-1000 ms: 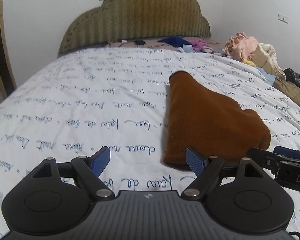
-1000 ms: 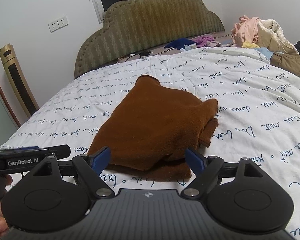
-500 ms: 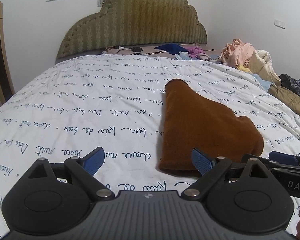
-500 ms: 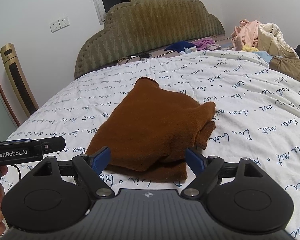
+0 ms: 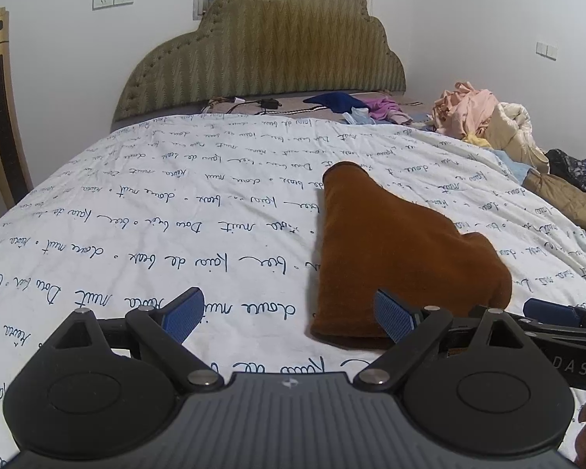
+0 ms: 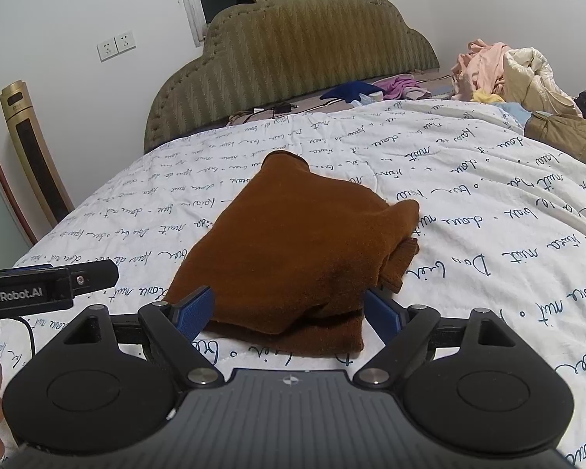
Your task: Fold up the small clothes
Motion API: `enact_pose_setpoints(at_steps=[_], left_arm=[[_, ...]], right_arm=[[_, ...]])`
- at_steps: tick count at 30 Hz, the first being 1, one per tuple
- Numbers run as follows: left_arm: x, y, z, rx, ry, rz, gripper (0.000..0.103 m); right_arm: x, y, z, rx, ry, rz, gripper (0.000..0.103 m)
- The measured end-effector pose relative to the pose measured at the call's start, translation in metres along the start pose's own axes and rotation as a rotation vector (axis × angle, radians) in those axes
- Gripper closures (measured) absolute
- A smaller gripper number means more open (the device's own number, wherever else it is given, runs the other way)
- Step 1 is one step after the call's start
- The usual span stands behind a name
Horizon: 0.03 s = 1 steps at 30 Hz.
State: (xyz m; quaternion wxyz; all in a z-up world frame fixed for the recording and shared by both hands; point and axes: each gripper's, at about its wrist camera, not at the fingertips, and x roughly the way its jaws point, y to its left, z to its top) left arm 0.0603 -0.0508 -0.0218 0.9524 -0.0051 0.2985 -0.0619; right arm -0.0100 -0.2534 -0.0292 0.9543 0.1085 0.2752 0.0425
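Observation:
A folded brown garment (image 5: 394, 250) lies flat on the white bed sheet with blue script (image 5: 156, 211); it also shows in the right wrist view (image 6: 297, 258). My left gripper (image 5: 289, 314) is open and empty, above the sheet just left of the garment's near corner. My right gripper (image 6: 289, 312) is open and empty, its jaws standing to either side of the garment's near edge, a little back from it. The right gripper's body (image 5: 558, 336) shows at the right in the left wrist view. The left gripper's body (image 6: 39, 289) shows at the left in the right wrist view.
A padded headboard (image 5: 261, 54) stands at the far end of the bed. A heap of clothes (image 5: 488, 121) lies at the far right, with more garments (image 5: 347, 103) by the headboard. A gold tower unit (image 5: 0, 105) stands left of the bed.
Both grippers have drawn back and lifted a little from the garment; they stay open. The garment has not moved.

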Motion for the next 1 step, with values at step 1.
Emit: enact_pose_setpoints(at_steps=[1], left_arm=[[-0.0005,0.0004,0.0005,-0.001,-0.002,0.003,0.009]], right_arm=[[0.0001,-0.0008,0.0008,0.0,-0.001,0.0,0.019]])
